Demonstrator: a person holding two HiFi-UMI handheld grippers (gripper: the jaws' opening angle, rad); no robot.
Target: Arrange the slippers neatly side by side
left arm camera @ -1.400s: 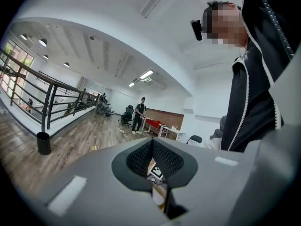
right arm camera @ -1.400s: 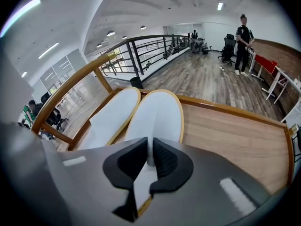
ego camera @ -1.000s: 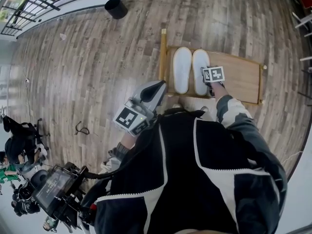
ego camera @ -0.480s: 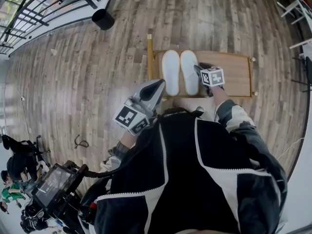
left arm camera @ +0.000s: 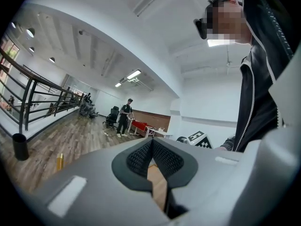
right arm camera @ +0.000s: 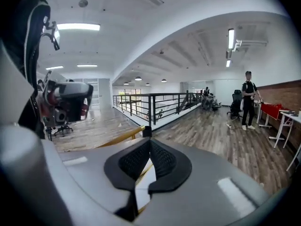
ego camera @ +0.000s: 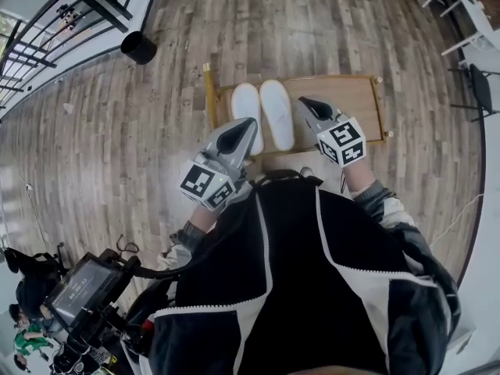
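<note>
Two white slippers lie side by side, soles up, on a low wooden platform (ego camera: 348,100) in the head view: the left slipper (ego camera: 242,104) and the right slipper (ego camera: 276,116). My left gripper (ego camera: 248,123) is shut and empty; held level above the floor, it hides the left slipper's near end. My right gripper (ego camera: 303,101) hangs over the bare platform just right of the right slipper. Its jaws have just closed, with nothing between them. In the gripper views both pairs of black pads (left arm camera: 151,147) (right arm camera: 149,149) meet.
A black bin (ego camera: 138,47) stands on the wooden floor at the upper left, near a metal railing (ego camera: 47,30). White furniture (ego camera: 461,6) is at the upper right. A camera rig (ego camera: 78,295) sits at the lower left. A person (right arm camera: 248,100) stands far off.
My right gripper has let go of the right slipper's near end and risen towards the camera, to the slipper's right. My left gripper has shifted over the left slipper's near end.
</note>
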